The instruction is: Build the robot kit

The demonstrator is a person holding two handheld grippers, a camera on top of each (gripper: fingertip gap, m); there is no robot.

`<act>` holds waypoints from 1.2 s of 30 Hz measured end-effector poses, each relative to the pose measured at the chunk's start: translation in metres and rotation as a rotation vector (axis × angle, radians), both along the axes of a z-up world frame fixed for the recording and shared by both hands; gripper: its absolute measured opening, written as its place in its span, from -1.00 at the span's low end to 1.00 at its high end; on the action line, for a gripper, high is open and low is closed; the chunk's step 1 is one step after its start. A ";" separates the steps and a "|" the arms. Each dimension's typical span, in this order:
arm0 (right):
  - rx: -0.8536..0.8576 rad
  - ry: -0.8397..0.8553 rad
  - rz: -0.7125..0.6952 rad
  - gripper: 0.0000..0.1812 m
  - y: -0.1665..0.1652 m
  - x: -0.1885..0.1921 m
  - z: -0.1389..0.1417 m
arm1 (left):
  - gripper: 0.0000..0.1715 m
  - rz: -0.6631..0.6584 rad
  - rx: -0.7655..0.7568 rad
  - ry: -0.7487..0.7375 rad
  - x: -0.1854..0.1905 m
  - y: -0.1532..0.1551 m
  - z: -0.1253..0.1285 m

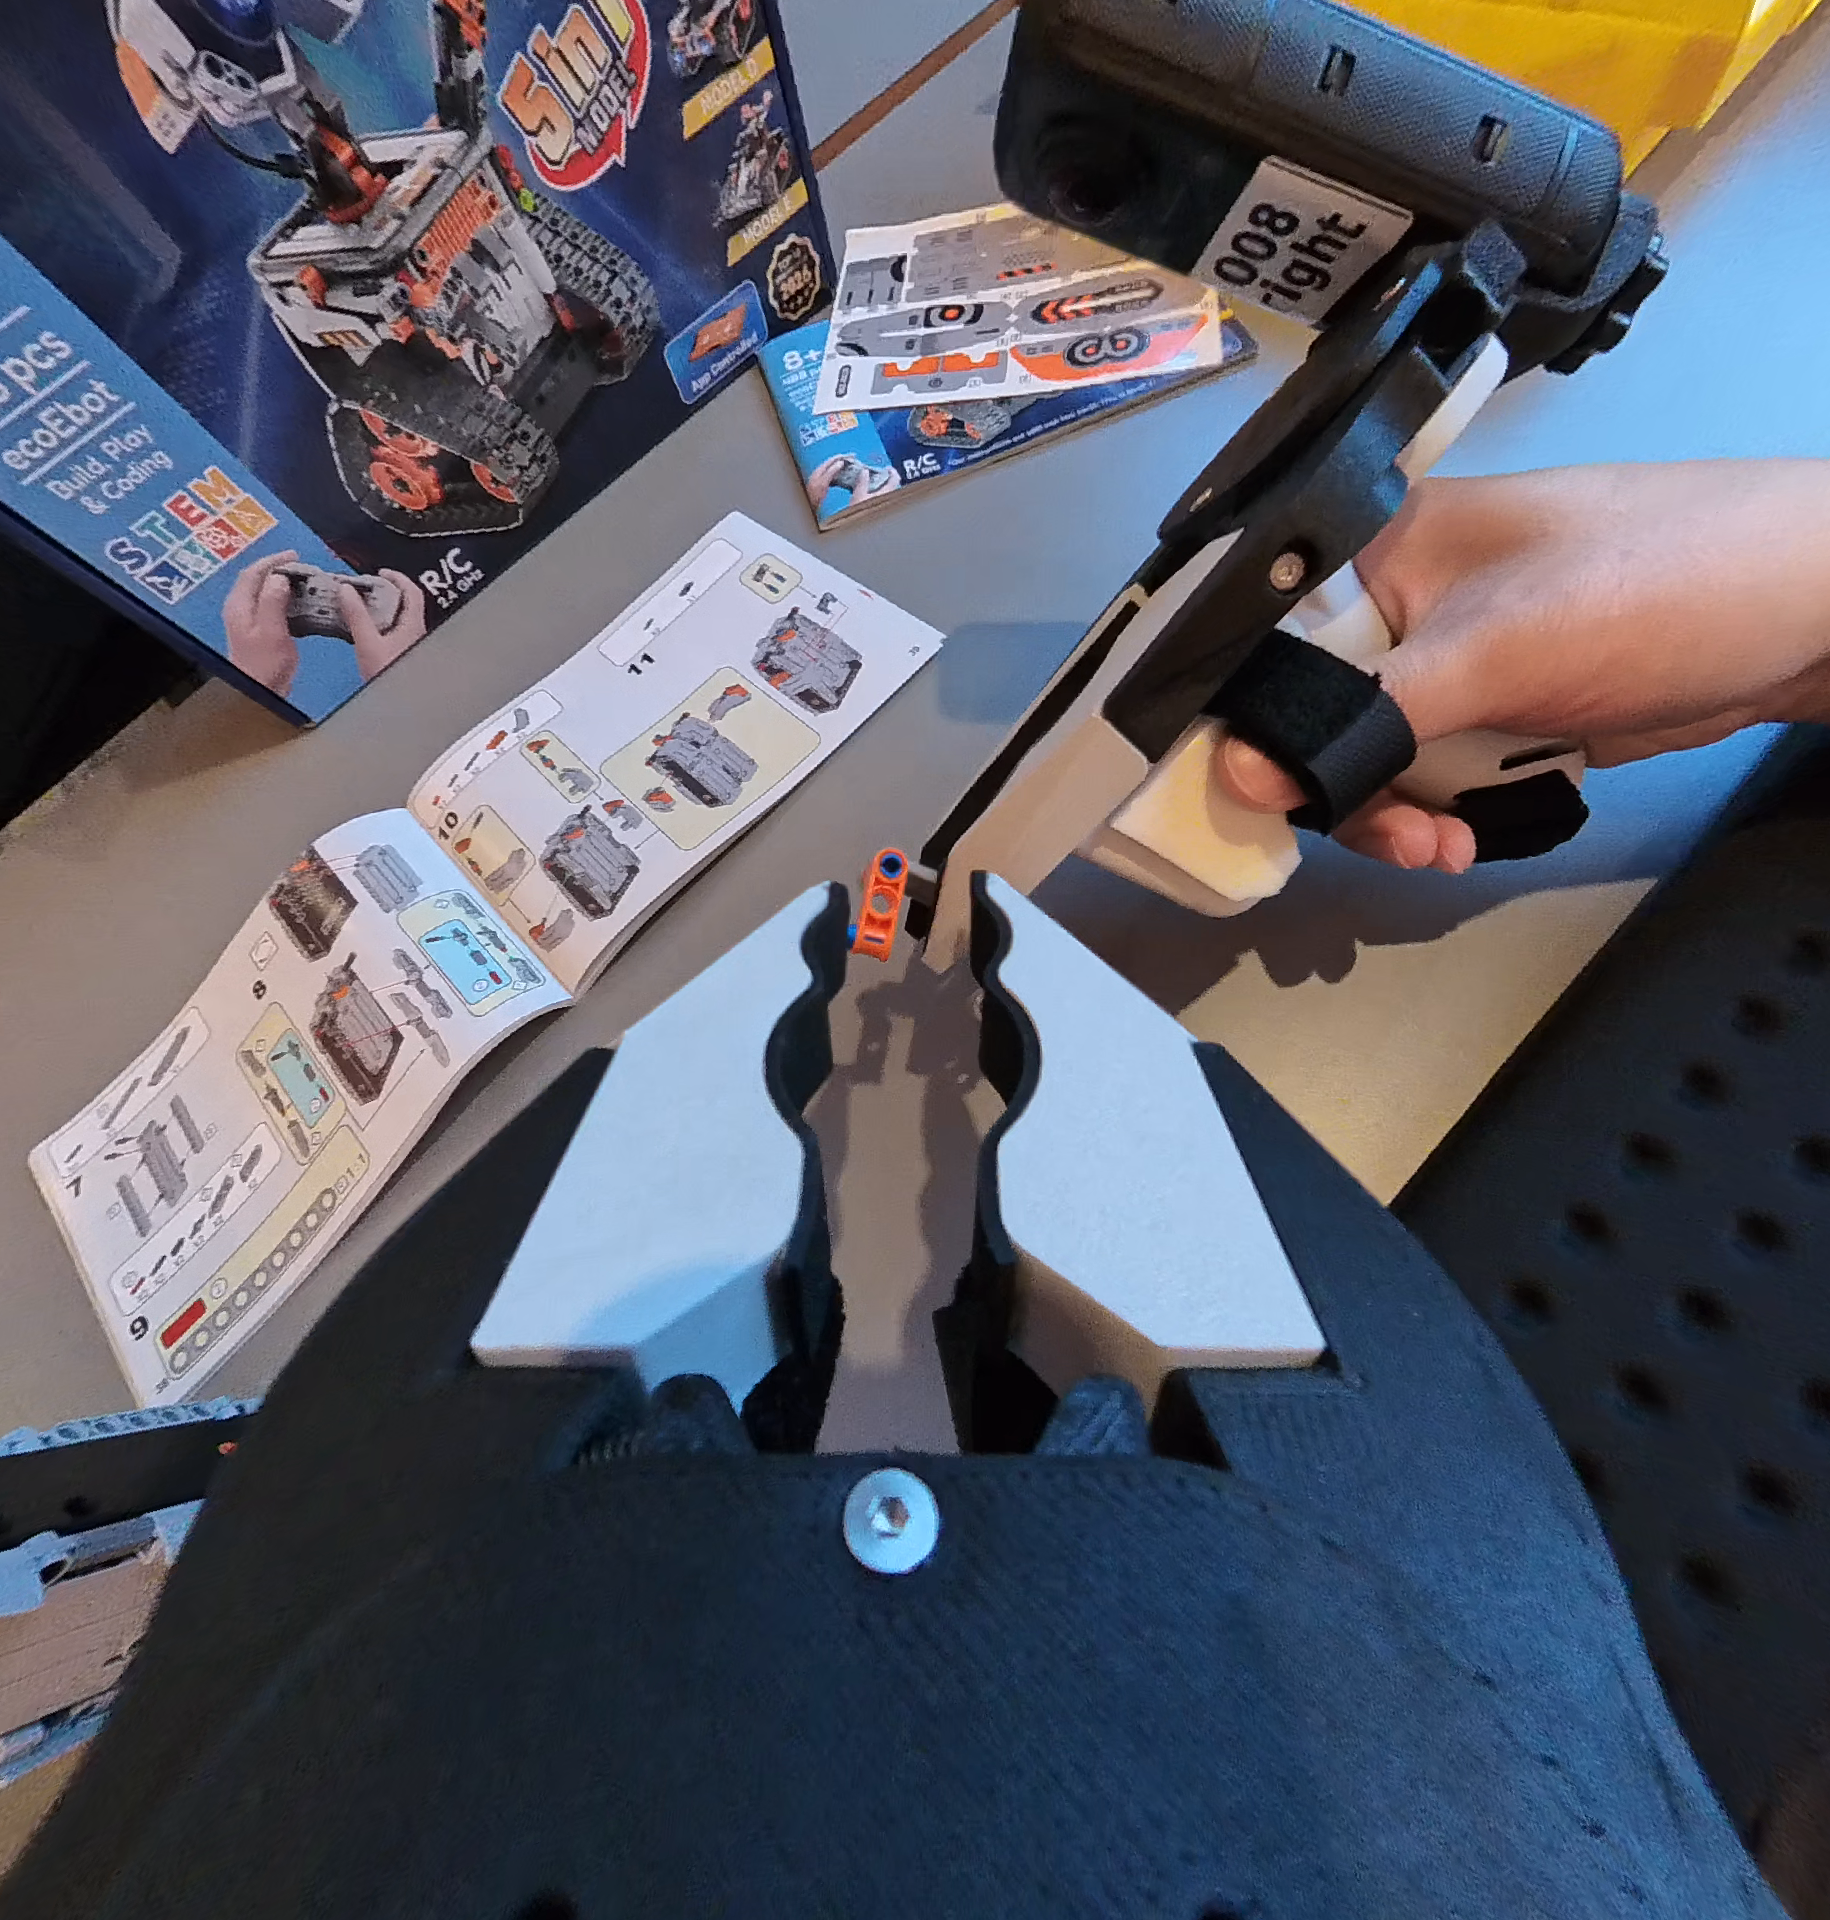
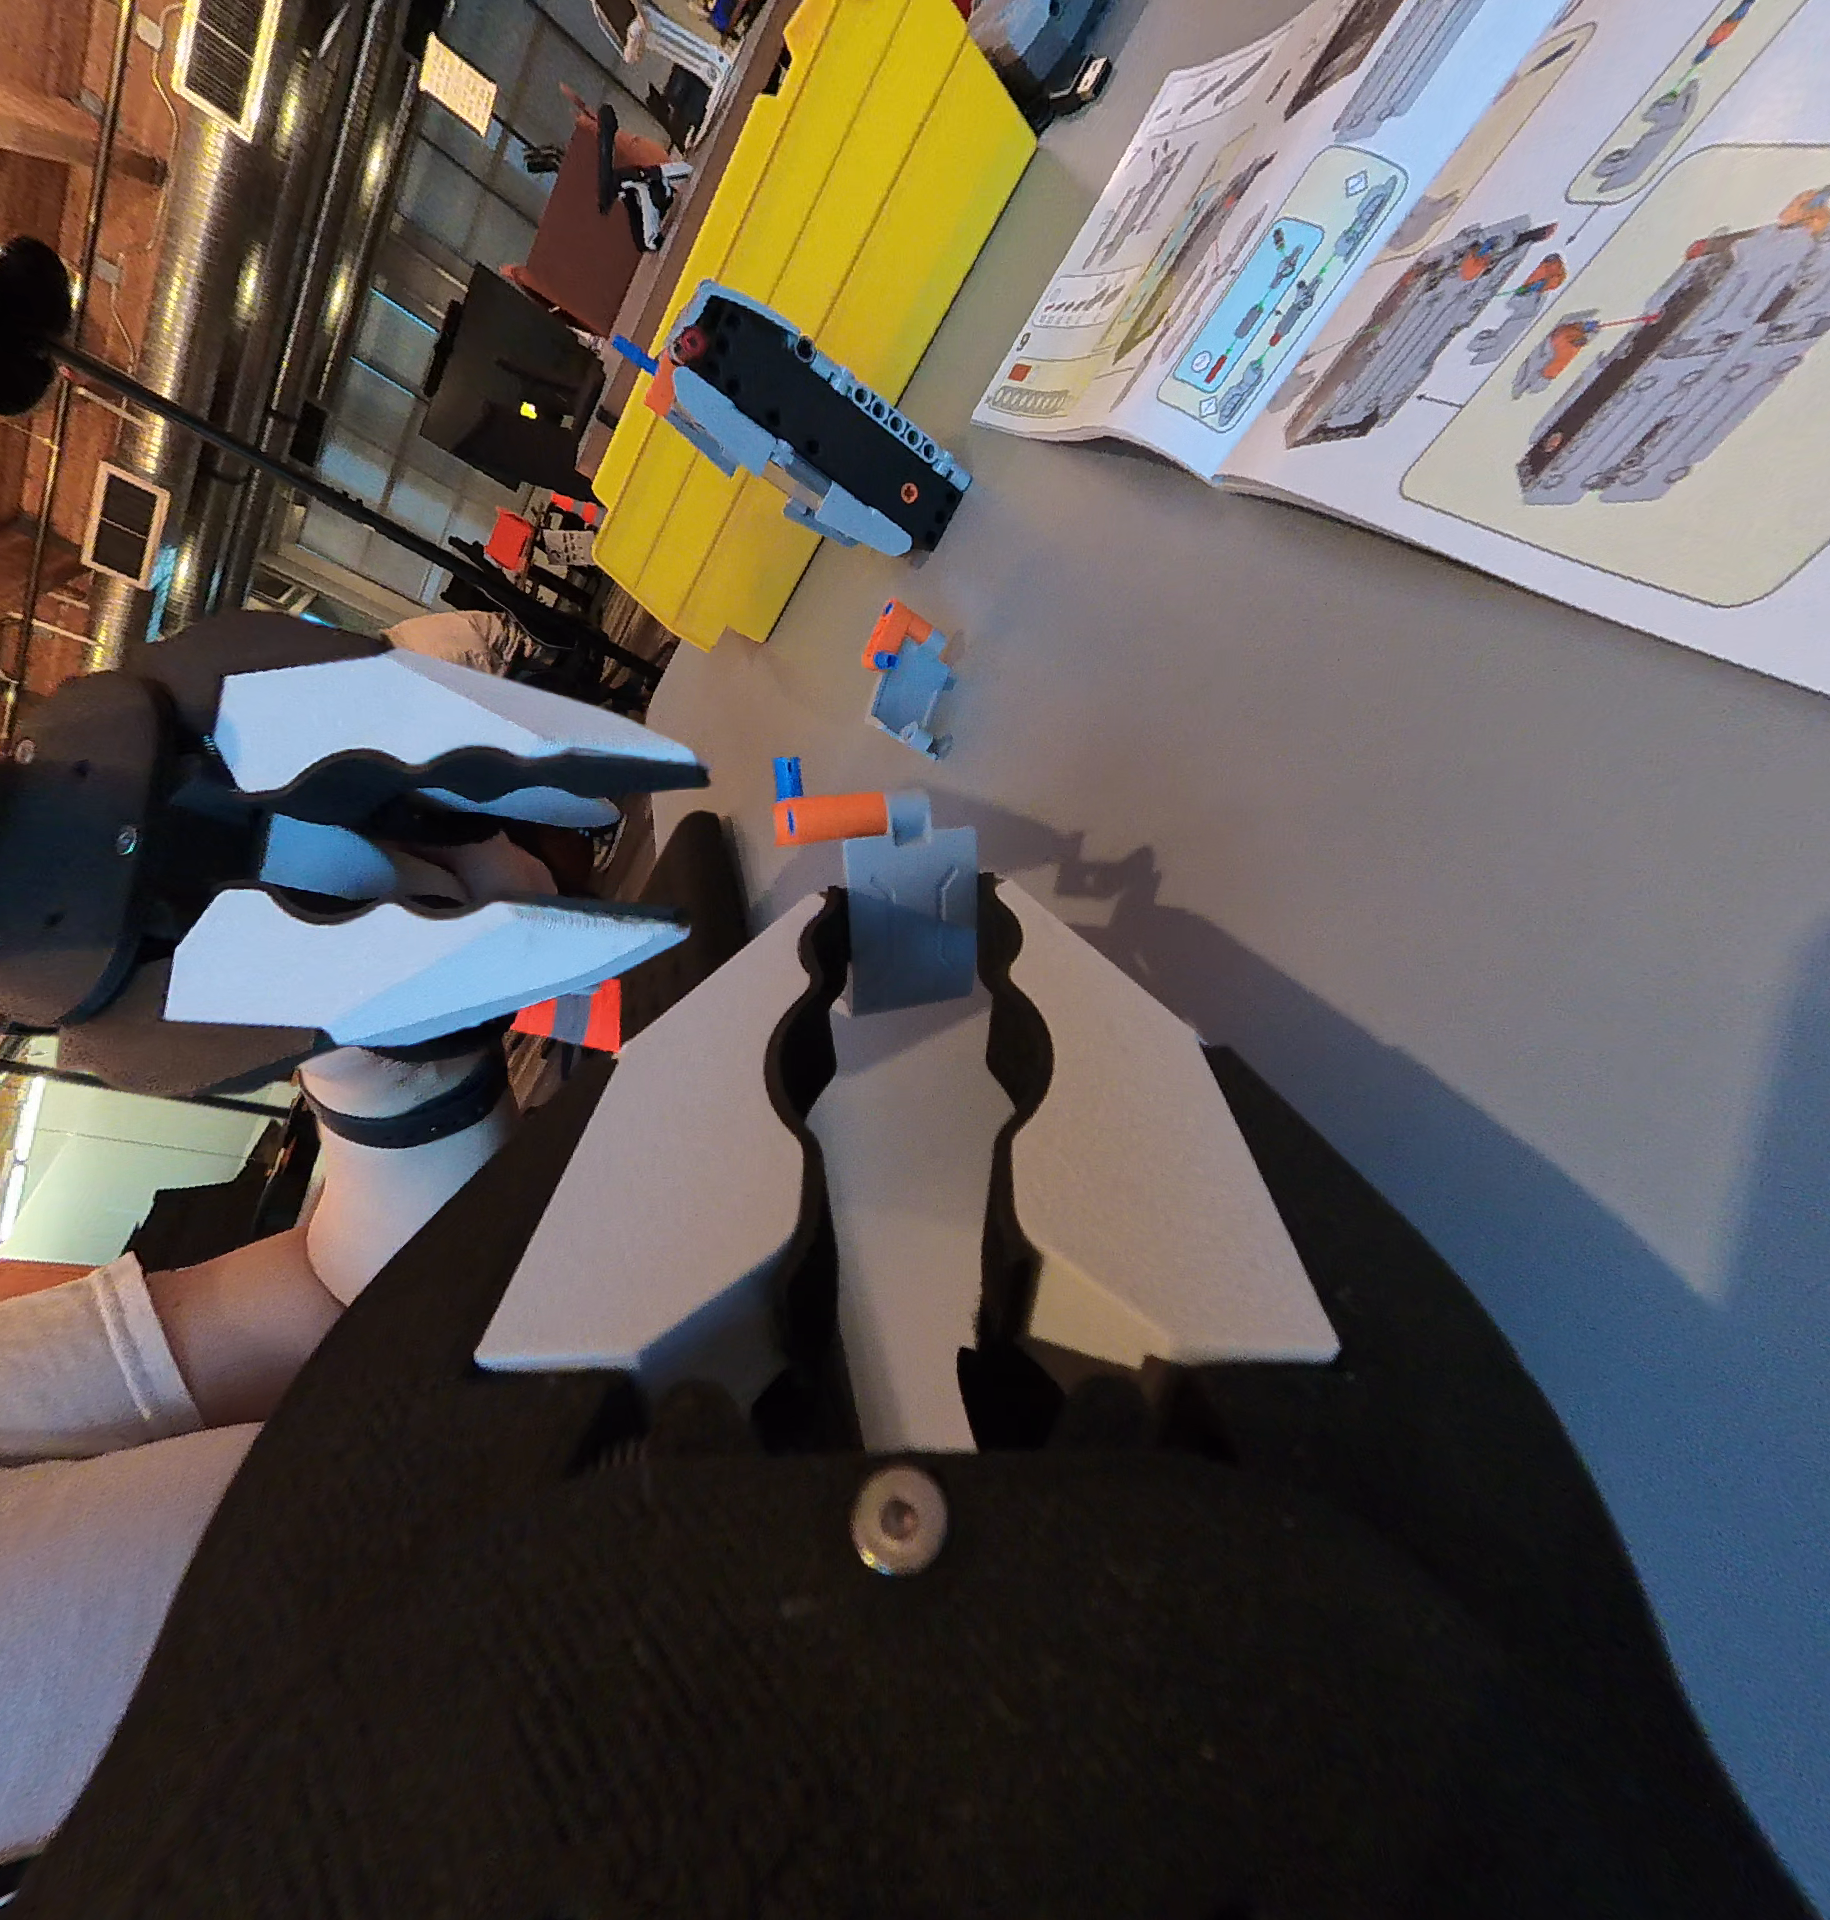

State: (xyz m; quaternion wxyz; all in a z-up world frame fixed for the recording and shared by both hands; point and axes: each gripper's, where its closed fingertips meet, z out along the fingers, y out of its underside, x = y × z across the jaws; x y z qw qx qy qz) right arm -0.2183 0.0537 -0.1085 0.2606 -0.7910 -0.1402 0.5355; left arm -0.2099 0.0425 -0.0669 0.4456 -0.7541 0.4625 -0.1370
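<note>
Right gripper [image 2: 906, 914]: clamped on grey brick piece [image 2: 911, 935] bearing orange connector [image 2: 828, 818] and blue pin [image 2: 787, 777], held above bench [image 2: 1410, 935]. Left gripper [image 1: 906, 914]: parted, empty, tips just beside that connector. Beyond: second grey piece [image 2: 913, 696], black-and-grey assembly [image 2: 817, 426], open instruction booklet [image 1: 475, 935], yellow bin [image 2: 838, 260].

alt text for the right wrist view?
The right gripper clamps a grey building-brick panel with an orange connector over a grey table, the open left gripper beside it; beyond lie an instruction booklet and yellow tray.
</note>
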 end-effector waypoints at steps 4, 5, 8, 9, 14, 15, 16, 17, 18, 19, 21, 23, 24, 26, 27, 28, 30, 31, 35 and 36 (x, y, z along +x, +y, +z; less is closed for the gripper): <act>-0.025 0.031 -0.005 -0.74 0.000 0.000 0.000 | -0.75 -0.006 0.002 0.038 0.002 0.001 -0.009; -0.030 0.039 -0.005 -0.74 0.000 0.000 0.001 | -0.76 -0.001 0.009 0.046 0.002 0.002 -0.011; -0.002 -0.015 -0.014 -0.74 0.002 0.002 -0.004 | -0.84 0.024 0.047 0.085 0.000 0.008 -0.016; 0.004 -0.027 -0.011 -0.73 0.001 0.002 -0.006 | -0.86 0.035 0.058 0.098 -0.002 0.009 -0.018; -0.003 -0.044 0.001 -0.74 -0.001 0.000 -0.011 | -0.83 0.047 0.054 0.093 -0.003 0.008 -0.019; 0.001 -0.046 -0.001 -0.73 -0.001 0.001 -0.010 | -0.83 0.044 0.051 0.084 -0.003 0.007 -0.019; 0.004 -0.041 -0.002 -0.73 0.000 0.001 -0.009 | -0.84 0.041 0.046 0.079 -0.004 0.007 -0.018; 0.002 -0.031 -0.003 -0.73 0.000 0.001 -0.008 | -0.83 0.043 0.043 0.085 -0.006 0.007 -0.018; -0.006 -0.019 -0.002 -0.73 0.000 0.000 -0.006 | -0.83 0.049 0.051 0.097 -0.009 0.008 -0.017; -0.018 0.001 -0.001 -0.74 -0.001 0.000 -0.004 | -0.81 0.058 0.068 0.108 -0.013 0.010 -0.014; -0.049 0.050 -0.006 -0.74 0.000 0.001 0.000 | -0.81 0.080 0.096 0.099 -0.021 0.011 -0.001; -0.073 0.083 -0.021 -0.73 0.002 0.003 0.002 | -0.80 0.103 0.087 0.046 -0.029 0.009 0.011; -0.086 0.097 -0.027 -0.73 0.003 0.004 0.002 | -0.79 0.113 0.070 0.014 -0.033 0.006 0.016; -0.126 0.149 -0.023 -0.74 0.003 0.004 0.006 | -0.73 0.133 0.021 -0.041 -0.041 -0.001 0.020; -0.161 0.192 -0.015 -0.74 0.002 0.003 0.008 | -0.69 0.147 -0.003 -0.064 -0.045 -0.005 0.021; -0.205 0.246 -0.004 -0.74 0.001 0.003 0.012 | -0.67 0.161 -0.024 -0.092 -0.050 -0.010 0.022; -0.294 0.372 0.011 -0.74 0.000 0.005 0.023 | -0.67 0.172 -0.056 -0.165 -0.055 -0.021 0.025; -0.337 0.428 0.016 -0.74 0.001 0.006 0.027 | -0.68 0.172 -0.075 -0.204 -0.056 -0.027 0.027; -0.421 0.563 -0.028 -0.74 0.011 0.017 0.032 | -0.68 0.182 -0.117 -0.310 -0.066 -0.040 0.035; -0.427 0.576 -0.044 -0.74 0.014 0.019 0.031 | -0.68 0.197 -0.111 -0.313 -0.072 -0.039 0.037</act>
